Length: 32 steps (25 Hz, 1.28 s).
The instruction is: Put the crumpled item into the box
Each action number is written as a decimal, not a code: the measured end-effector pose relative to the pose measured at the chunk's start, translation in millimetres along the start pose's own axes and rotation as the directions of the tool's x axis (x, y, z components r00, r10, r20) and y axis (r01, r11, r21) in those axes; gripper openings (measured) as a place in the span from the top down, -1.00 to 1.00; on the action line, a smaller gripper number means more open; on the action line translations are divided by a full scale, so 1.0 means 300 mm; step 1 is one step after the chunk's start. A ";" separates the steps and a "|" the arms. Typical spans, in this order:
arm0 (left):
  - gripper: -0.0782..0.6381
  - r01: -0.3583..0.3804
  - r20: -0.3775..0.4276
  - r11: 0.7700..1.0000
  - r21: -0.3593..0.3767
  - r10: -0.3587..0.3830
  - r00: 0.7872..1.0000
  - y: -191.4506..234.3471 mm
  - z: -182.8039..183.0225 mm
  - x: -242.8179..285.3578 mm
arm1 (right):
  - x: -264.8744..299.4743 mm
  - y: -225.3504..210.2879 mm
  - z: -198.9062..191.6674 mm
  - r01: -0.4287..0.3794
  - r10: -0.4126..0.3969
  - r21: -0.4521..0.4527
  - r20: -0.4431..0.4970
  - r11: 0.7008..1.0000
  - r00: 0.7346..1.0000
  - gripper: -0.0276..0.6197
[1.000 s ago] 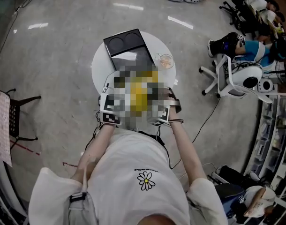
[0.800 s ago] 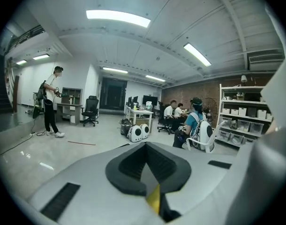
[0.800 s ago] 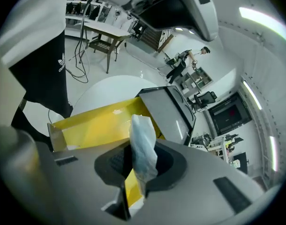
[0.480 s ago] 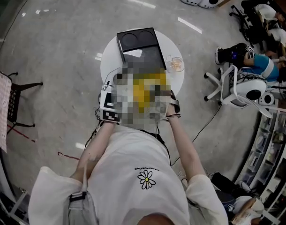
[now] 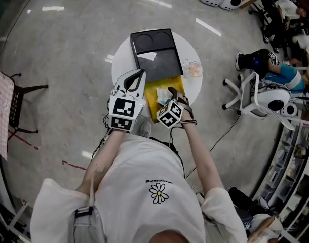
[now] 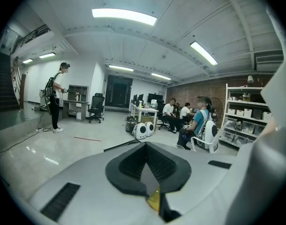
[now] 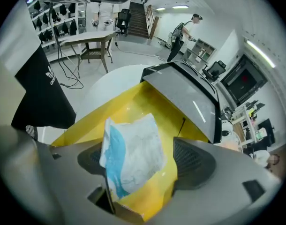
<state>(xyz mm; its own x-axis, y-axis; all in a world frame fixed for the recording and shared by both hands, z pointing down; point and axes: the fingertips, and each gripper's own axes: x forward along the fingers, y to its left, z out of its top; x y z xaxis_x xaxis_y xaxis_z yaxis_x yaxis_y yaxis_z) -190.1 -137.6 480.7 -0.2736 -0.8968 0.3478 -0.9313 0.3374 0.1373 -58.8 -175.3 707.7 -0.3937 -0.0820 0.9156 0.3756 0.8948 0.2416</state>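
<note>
A yellow box (image 5: 150,89) lies open on the round white table (image 5: 121,65), its dark lid (image 5: 157,54) folded back behind it. The crumpled white and blue item (image 5: 161,96) sits over the box's right part. My right gripper (image 5: 170,92) reaches in from the near side. In the right gripper view the jaws of the right gripper (image 7: 144,156) are opening. The crumpled item (image 7: 131,151) stands between them, leaning on the left pad and clear of the right pad (image 7: 195,157), with the box (image 7: 133,102) beneath. My left gripper (image 5: 140,75) hovers at the box's left edge, its tips (image 6: 145,145) together and empty.
A clear cup (image 5: 193,69) stands on the table's right rim beside the lid. A white office chair (image 5: 249,92) and seated people are off to the right, and a black-framed chair (image 5: 18,110) is at the left. Grey floor surrounds the table.
A blur patch hides both grippers and the box in the earlier frames, so their motion cannot be told. The head view has drifted, shifting the table slightly right and up.
</note>
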 end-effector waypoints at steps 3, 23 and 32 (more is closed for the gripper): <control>0.78 0.004 0.005 1.000 0.003 -0.004 1.000 -0.004 0.008 0.000 | -0.003 0.009 0.000 -0.010 0.010 -0.028 -0.008 1.000 1.000 -0.23; 0.78 0.050 0.024 0.999 0.018 -0.050 0.998 -0.063 0.027 -0.018 | -0.117 -0.001 -0.001 -0.036 0.034 -0.118 -0.018 0.992 0.999 -0.23; 0.78 0.087 0.045 0.995 0.058 -0.089 0.995 -0.111 0.061 -0.017 | -0.359 -0.264 0.153 0.158 -0.221 0.258 0.235 0.953 0.947 -0.22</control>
<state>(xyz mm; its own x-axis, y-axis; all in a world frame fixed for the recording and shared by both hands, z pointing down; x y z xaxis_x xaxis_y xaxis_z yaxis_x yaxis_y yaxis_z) -162.0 -149.5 457.4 -0.1997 -0.9352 0.2924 -0.9640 0.2411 0.1125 -84.7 -217.3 575.1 -0.6525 -0.1721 0.7380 0.0792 0.9531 0.2922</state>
